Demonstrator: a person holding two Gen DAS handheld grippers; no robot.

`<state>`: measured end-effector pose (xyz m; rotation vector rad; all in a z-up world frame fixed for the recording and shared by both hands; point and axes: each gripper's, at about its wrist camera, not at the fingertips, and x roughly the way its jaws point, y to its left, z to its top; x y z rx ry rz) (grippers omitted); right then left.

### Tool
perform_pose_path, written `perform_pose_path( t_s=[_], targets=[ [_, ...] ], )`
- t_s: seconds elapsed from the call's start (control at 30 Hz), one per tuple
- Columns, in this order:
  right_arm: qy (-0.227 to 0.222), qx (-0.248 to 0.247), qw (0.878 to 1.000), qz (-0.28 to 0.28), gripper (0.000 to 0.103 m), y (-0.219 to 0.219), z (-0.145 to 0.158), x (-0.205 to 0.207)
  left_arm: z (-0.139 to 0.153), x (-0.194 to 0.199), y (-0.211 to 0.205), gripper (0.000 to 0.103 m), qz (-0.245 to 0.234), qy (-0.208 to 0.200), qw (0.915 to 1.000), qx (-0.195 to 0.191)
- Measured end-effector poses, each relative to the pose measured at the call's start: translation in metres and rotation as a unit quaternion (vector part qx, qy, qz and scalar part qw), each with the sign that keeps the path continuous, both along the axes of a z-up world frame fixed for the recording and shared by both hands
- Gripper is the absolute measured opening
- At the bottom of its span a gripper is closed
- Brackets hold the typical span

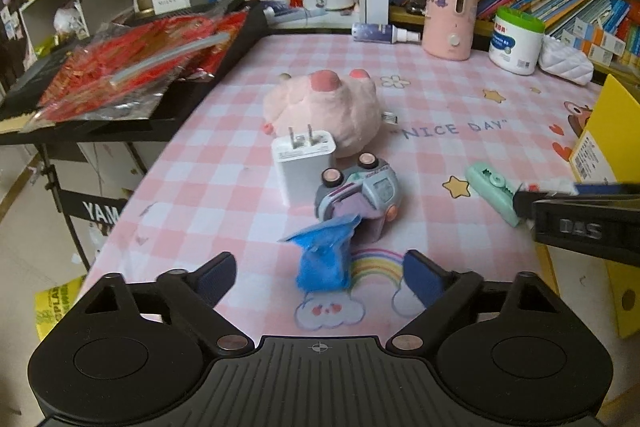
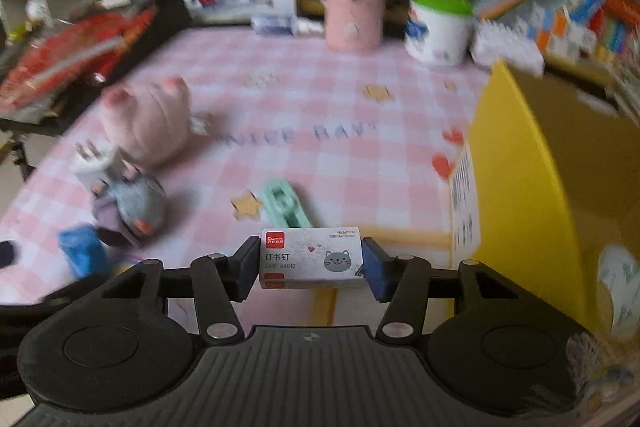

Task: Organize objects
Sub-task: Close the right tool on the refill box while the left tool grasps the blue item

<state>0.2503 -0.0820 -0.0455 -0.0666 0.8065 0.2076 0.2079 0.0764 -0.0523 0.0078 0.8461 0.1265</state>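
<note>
In the left wrist view my left gripper (image 1: 320, 281) stands open low over the pink checked tablecloth (image 1: 224, 163). A crumpled blue packet (image 1: 326, 259) stands between and just ahead of its fingers, and neither pad touches it. Beyond it lie a grey-purple toy car (image 1: 360, 191) on its side, a white plug charger (image 1: 300, 163) and a pink plush toy (image 1: 324, 111). A mint green stapler-like item (image 1: 494, 191) lies to the right. In the right wrist view my right gripper (image 2: 312, 267) is shut on a small white staples box (image 2: 312, 259) with a cat picture, held above the table's near edge.
A yellow cardboard box (image 2: 520, 167) stands open at the right. At the back are a pink humidifier (image 1: 450, 11), a white jar with a green lid (image 1: 516, 41), a spray bottle (image 1: 384, 33) and shelves of books. Red packets (image 1: 132, 67) lie on a black stand at left.
</note>
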Motion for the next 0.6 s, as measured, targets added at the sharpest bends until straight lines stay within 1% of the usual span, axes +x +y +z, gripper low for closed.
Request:
perform_pose_path(
  t_s=[0.03, 0.1, 0.13, 0.17, 0.2, 0.23, 0.27, 0.3, 0.37, 0.47, 0.6],
  targets=[
    [-0.010, -0.001, 1.000, 0.010, 0.051, 0.001, 0.004, -0.001, -0.003, 0.005, 0.000, 0.087, -0.001, 0.006, 1.0000, 0.000],
    [-0.032, -0.007, 0.999, 0.031, 0.051, 0.003, 0.011, -0.006, -0.010, 0.013, -0.001, 0.071, -0.001, 0.017, 0.9998, -0.002],
    [-0.040, -0.010, 0.998, 0.039, 0.051, 0.004, 0.013, -0.007, -0.013, 0.017, 0.000, 0.066, 0.000, 0.023, 0.9997, -0.004],
    [-0.047, -0.012, 0.998, 0.046, 0.051, 0.004, 0.016, -0.009, -0.016, 0.020, 0.001, 0.056, 0.002, 0.029, 0.9995, -0.007],
    [-0.052, -0.013, 0.997, 0.052, 0.051, 0.005, 0.018, -0.010, -0.018, 0.022, 0.002, 0.049, 0.003, 0.033, 0.9994, -0.008],
    [-0.055, -0.012, 0.997, 0.056, 0.051, 0.004, 0.019, -0.011, -0.020, 0.025, 0.002, 0.046, 0.004, 0.035, 0.9993, -0.008],
    [-0.057, -0.012, 0.997, 0.059, 0.051, 0.004, 0.020, -0.011, -0.020, 0.025, 0.002, 0.036, 0.003, 0.031, 0.9995, -0.010],
    [-0.057, -0.011, 0.996, 0.061, 0.051, 0.003, 0.020, -0.010, -0.020, 0.026, 0.002, 0.028, -0.001, 0.031, 0.9995, -0.009],
    [-0.054, -0.009, 0.997, 0.061, 0.051, 0.002, 0.020, -0.010, -0.018, 0.025, 0.001, 0.028, -0.007, 0.031, 0.9995, -0.008],
    [-0.047, -0.004, 0.997, 0.057, 0.051, 0.000, 0.019, -0.009, -0.011, 0.020, 0.000, 0.028, -0.015, 0.024, 0.9994, -0.019],
    [-0.037, 0.000, 0.998, 0.059, 0.051, 0.002, 0.017, -0.009, 0.008, 0.009, 0.003, 0.027, -0.019, 0.002, 0.9991, -0.039]
  ],
)
